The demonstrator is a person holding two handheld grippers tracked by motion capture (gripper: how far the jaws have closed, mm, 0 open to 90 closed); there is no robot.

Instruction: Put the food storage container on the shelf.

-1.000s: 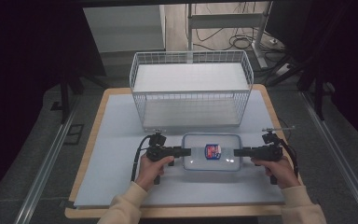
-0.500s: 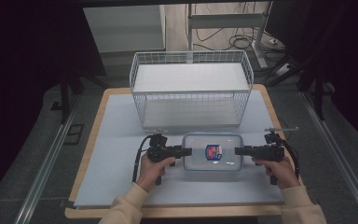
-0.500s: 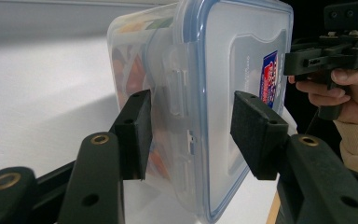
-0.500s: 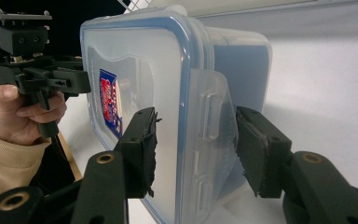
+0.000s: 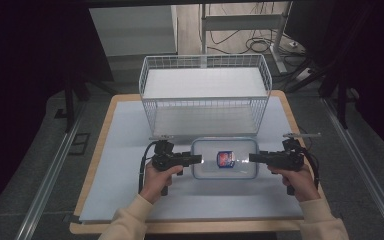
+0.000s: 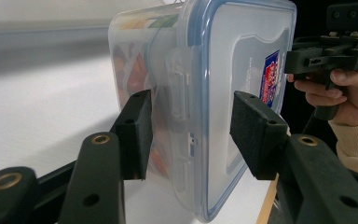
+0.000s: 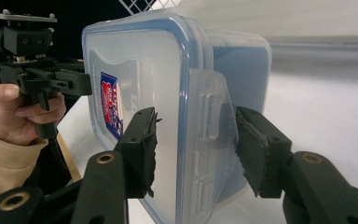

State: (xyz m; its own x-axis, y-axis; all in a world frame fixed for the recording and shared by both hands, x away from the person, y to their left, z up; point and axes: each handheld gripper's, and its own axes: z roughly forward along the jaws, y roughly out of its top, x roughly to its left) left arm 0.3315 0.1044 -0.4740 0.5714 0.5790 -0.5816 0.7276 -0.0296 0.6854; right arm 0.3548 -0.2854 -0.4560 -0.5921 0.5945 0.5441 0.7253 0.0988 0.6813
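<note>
Surface: white mat [image 5: 130, 165] over a wooden-edged table [image 5: 102, 135], dark room around it, cables on the floor beyond.
Basket: white wire basket [image 5: 205, 90] stands at the far side of the mat, just behind the box.
Box: clear plastic food container [image 5: 224, 158] with a blue-rimmed snap lid and a red-and-blue label [image 5: 224, 159]; it sits on the mat near the front, between the two grippers. Coloured contents show through its wall in the left gripper view.
Left gripper: left gripper [image 6: 189, 135] has its jaws apart, straddling the container's left end over the side latch [image 6: 179, 93]; pads look close to the plastic, though firm contact cannot be confirmed.
Right gripper: right gripper [image 7: 193, 149] likewise has its jaws apart, bracketing the opposite end around its latch [image 7: 207, 114].
Step, as judged: both ends lined up for a two-handed pinch and lift, likely toward the basket.
Risk: smooth plastic could slip if one side closes before the other, tipping the box.
Risk: squeezing on a latch flap may pop it, loosening the lid.
Risk: a low lift could catch the basket's front rim.
</note>
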